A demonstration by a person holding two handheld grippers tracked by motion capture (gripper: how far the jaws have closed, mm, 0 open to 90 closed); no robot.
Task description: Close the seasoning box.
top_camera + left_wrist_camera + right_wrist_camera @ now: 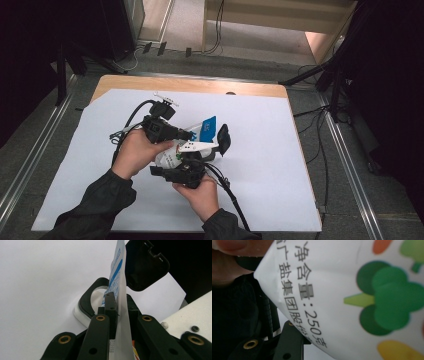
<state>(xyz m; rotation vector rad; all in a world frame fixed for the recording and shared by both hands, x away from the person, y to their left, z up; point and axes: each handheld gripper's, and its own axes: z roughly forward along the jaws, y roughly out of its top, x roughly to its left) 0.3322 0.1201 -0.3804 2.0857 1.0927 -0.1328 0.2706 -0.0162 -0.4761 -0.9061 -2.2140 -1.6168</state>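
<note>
I see both hands meet at table centre. Left gripper (192,135) pinches pouch (202,131) top edge, jaws nearly closed. Right gripper (192,156) clamps pouch body, jaws part open. Pouch long axis runs near-left to far-right, blue end far-right.

The left gripper (117,312) has its jaws closed on the edge of a white and blue bag (120,285), which stands upright between them. Just beyond the jaws lies a black-rimmed white container (86,306), its black lid (145,265) open above right.
</note>
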